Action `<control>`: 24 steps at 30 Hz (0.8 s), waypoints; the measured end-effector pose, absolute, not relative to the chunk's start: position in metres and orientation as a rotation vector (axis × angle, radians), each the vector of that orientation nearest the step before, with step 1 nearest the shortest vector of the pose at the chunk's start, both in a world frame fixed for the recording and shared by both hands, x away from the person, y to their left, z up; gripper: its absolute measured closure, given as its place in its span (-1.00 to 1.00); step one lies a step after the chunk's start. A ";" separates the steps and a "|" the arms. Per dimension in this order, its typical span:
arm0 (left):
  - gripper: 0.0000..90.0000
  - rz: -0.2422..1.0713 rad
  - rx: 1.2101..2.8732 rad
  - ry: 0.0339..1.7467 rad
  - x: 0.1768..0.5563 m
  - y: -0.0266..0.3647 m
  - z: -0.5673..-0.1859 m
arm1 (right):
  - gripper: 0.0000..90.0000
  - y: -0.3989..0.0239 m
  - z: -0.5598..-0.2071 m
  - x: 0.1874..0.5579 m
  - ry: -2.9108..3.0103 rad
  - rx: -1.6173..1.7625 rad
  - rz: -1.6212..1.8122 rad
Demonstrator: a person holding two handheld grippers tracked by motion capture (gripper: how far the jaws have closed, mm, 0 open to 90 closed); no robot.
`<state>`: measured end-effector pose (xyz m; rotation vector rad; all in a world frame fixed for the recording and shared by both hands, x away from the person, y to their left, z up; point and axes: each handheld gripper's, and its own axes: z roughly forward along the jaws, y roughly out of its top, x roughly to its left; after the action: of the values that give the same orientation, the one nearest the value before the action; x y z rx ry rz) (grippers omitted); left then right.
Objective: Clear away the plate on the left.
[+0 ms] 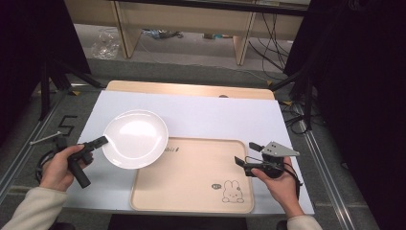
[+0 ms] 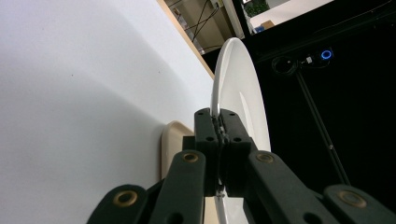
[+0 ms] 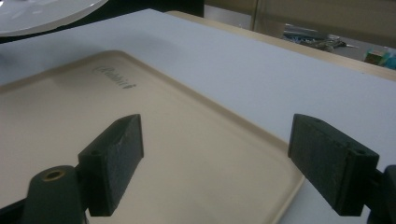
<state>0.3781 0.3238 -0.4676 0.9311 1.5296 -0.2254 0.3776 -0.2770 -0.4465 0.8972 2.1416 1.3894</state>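
Plate (image 1: 136,139): white, glazed, rigid, likely slippery and breakable; pinched at its rim by left gripper (image 1: 102,141), right gripper (image 1: 248,154) wide, empty.

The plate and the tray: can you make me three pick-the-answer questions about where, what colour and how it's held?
1. Where is the plate?
A. flat in the tray's middle
B. held over the tray's far left corner
C. on the floor

2. What colour is the plate?
A. white
B. red
C. green

3. How are the right tongs?
A. shut on the plate
B. shut on a spoon
C. open, holding nothing

Answers:
1 B, the left tongs pinch its rim and it overlaps that corner in the high view.
2 A, it looks plain white.
3 C, the right gripper view shows a wide gap over the tray.
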 end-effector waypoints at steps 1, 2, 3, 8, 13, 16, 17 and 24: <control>0.93 -0.226 0.933 1.529 0.378 0.323 -0.467 | -0.58 -0.277 -0.446 0.377 2.142 0.898 1.389; 0.93 -0.228 0.934 1.526 0.379 0.322 -0.468 | -0.58 -0.277 -0.447 0.377 2.142 0.900 1.390; 0.93 -0.226 0.938 1.523 0.379 0.321 -0.468 | -0.58 -0.277 -0.446 0.377 2.144 0.901 1.392; 0.93 -0.236 0.939 1.520 0.380 0.317 -0.467 | -0.58 -0.277 -0.446 0.377 2.143 0.899 1.392; 0.93 -0.239 0.948 1.517 0.381 0.314 -0.466 | -0.58 -0.277 -0.446 0.377 2.144 0.900 1.394; 0.93 -0.245 0.948 1.514 0.382 0.311 -0.467 | -0.58 -0.277 -0.446 0.377 2.144 0.899 1.393; 0.93 -0.248 0.950 1.511 0.382 0.310 -0.467 | -0.58 -0.277 -0.447 0.377 2.146 0.900 1.394; 0.93 -0.263 0.967 1.498 0.386 0.300 -0.465 | -0.58 -0.277 -0.446 0.377 2.146 0.901 1.397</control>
<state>0.3864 0.2997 -0.4647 0.9666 1.4983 -0.2625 0.3766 -0.2770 -0.4463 0.9014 2.1456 1.3966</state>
